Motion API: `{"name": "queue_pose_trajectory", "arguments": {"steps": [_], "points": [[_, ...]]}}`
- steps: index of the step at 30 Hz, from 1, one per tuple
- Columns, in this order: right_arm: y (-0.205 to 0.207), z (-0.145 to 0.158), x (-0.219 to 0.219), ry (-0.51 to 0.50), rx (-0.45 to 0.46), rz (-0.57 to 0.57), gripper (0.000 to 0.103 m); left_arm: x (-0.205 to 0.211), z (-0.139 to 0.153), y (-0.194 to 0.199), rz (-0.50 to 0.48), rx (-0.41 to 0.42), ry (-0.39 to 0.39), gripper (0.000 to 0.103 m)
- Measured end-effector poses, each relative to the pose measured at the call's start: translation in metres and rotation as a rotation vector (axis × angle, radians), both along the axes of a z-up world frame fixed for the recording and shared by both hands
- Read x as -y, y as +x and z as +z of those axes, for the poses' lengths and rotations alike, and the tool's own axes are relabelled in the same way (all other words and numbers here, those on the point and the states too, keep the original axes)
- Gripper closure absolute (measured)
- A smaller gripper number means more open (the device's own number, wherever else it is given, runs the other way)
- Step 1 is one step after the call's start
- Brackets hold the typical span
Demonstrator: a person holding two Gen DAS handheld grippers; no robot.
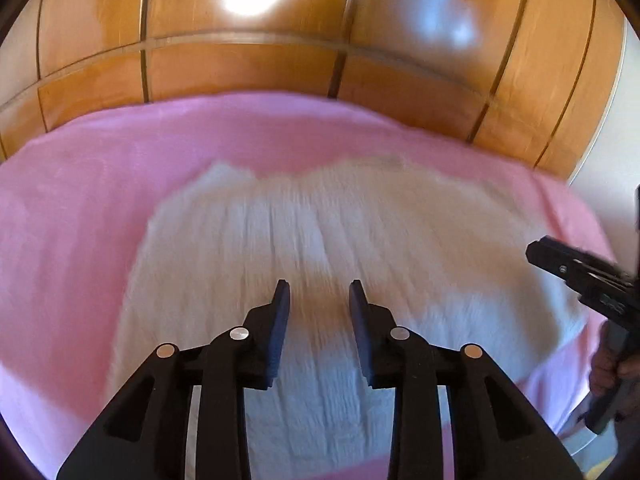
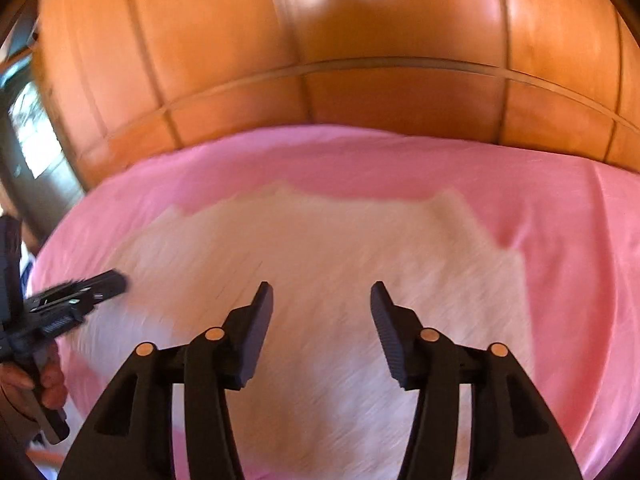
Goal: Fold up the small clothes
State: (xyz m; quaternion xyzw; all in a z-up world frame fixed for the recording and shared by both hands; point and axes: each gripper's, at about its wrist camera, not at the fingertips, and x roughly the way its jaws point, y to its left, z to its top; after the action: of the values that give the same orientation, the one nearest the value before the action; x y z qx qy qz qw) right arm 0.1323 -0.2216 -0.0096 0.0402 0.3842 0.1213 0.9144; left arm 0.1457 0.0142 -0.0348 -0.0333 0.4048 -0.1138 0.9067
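The white ribbed knit garment [image 1: 340,248] lies spread flat across the middle of the pink bed cover [image 1: 72,208], its notched far edge towards the wooden panelled wardrobe [image 1: 248,68] behind the bed. It looks laid out, perhaps already doubled once, though the blur hides any crease; further folds seem still to come. The black left gripper [image 1: 319,292] hangs above the garment's near part, jaws parted a little, nothing between them. The black right gripper [image 2: 322,294] hovers over the same cloth nearer the bed's right edge, jaws wider apart and likewise empty. Each is held in a person's hand [image 2: 44,380]. No basket, box or other container shows anywhere in either view.
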Motion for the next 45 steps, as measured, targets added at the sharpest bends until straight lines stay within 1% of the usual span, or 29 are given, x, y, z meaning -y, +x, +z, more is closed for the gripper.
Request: {"name": "queue_pose_trajectory", "arguments": {"steps": [1,2,3,4,6,8,9,10,11,13,15,17,19,20,21,22,23,24,26,29,30,32,35,36,38,40,42,45], "points": [[-0.003,-0.014,-0.004,-0.005,-0.043,0.001,0.049,-0.001,-0.010,0.001,0.011,-0.031,-0.013,0.073],[-0.005,-0.031,-0.006,-0.033,-0.061,0.004,0.049,-0.003,-0.019,0.001,0.018,-0.036,-0.022,0.073],[-0.008,-0.037,-0.004,-0.053,-0.024,0.013,0.049,-0.002,-0.022,0.000,0.017,-0.008,-0.009,0.073],[-0.013,-0.039,-0.005,-0.069,0.010,0.019,0.049,0.001,-0.022,-0.001,0.018,-0.002,0.007,0.073],[-0.009,-0.034,-0.001,-0.072,0.002,0.006,0.049,0.003,-0.012,-0.003,0.041,-0.014,0.004,0.073],[-0.006,-0.024,-0.002,-0.097,-0.014,0.005,0.047,0.000,0.002,-0.012,0.067,0.018,-0.002,0.073],[-0.007,-0.019,-0.002,-0.112,-0.008,0.004,0.044,-0.002,0.008,-0.019,0.079,0.045,-0.003,0.070],[-0.007,-0.013,-0.004,-0.126,0.004,0.001,0.043,-0.007,0.014,-0.026,0.100,0.074,0.002,0.065],[-0.010,-0.005,0.000,-0.142,0.020,-0.009,0.041,-0.013,0.019,-0.031,0.114,0.091,0.003,0.057],[-0.016,0.000,0.011,-0.146,0.024,-0.042,0.040,-0.026,0.024,-0.042,0.147,0.110,0.009,0.057],[-0.019,0.000,0.026,-0.138,0.011,-0.090,0.039,-0.038,0.019,-0.039,0.166,0.097,0.025,0.057],[-0.014,-0.004,0.044,-0.128,-0.021,-0.131,0.039,-0.050,0.009,-0.033,0.195,0.058,0.048,0.057],[-0.018,-0.021,0.065,-0.143,-0.091,-0.196,0.035,-0.066,-0.004,-0.031,0.230,0.013,0.053,0.057],[-0.017,-0.031,0.075,-0.127,-0.129,-0.218,0.035,-0.071,-0.012,-0.027,0.248,-0.008,0.058,0.050],[-0.020,-0.040,0.086,-0.059,-0.134,-0.220,0.035,-0.080,-0.021,-0.024,0.266,-0.038,0.022,0.041],[-0.021,-0.042,0.091,-0.027,-0.115,-0.219,0.035,-0.091,-0.025,-0.024,0.280,-0.050,-0.052,0.041],[-0.023,-0.042,0.094,-0.023,-0.103,-0.216,0.035,-0.094,-0.026,-0.028,0.286,-0.050,-0.084,0.041],[-0.024,-0.041,0.092,-0.038,-0.098,-0.215,0.034,-0.097,-0.023,-0.030,0.295,-0.053,-0.105,0.041],[-0.025,-0.040,0.091,-0.051,-0.095,-0.216,0.033,-0.097,-0.018,-0.032,0.303,-0.046,-0.100,0.041],[-0.029,-0.033,0.094,-0.038,-0.091,-0.216,0.029,-0.093,-0.006,-0.042,0.294,0.000,-0.075,0.041],[-0.033,-0.031,0.095,-0.032,-0.086,-0.221,0.026,-0.091,-0.001,-0.046,0.290,0.021,-0.067,0.041],[-0.043,-0.022,0.101,-0.013,-0.061,-0.243,0.022,-0.088,0.007,-0.053,0.282,0.048,-0.058,0.041],[-0.054,-0.013,0.131,0.071,-0.037,-0.307,0.021,-0.075,0.017,-0.058,0.233,0.091,-0.045,0.041],[-0.054,-0.013,0.141,0.094,-0.038,-0.323,0.020,-0.067,0.019,-0.060,0.199,0.102,-0.039,0.041],[-0.055,-0.018,0.162,0.146,-0.049,-0.367,0.020,-0.055,0.020,-0.062,0.150,0.103,-0.034,0.041],[-0.053,-0.024,0.177,0.214,-0.061,-0.389,0.020,-0.035,0.019,-0.060,0.098,0.097,-0.007,0.041],[-0.047,-0.031,0.184,0.273,-0.080,-0.387,0.020,-0.016,0.016,-0.051,0.080,0.075,0.033,0.041],[-0.040,-0.037,0.183,0.319,-0.096,-0.350,0.020,0.011,0.014,-0.041,0.053,0.053,0.074,0.041]]}}
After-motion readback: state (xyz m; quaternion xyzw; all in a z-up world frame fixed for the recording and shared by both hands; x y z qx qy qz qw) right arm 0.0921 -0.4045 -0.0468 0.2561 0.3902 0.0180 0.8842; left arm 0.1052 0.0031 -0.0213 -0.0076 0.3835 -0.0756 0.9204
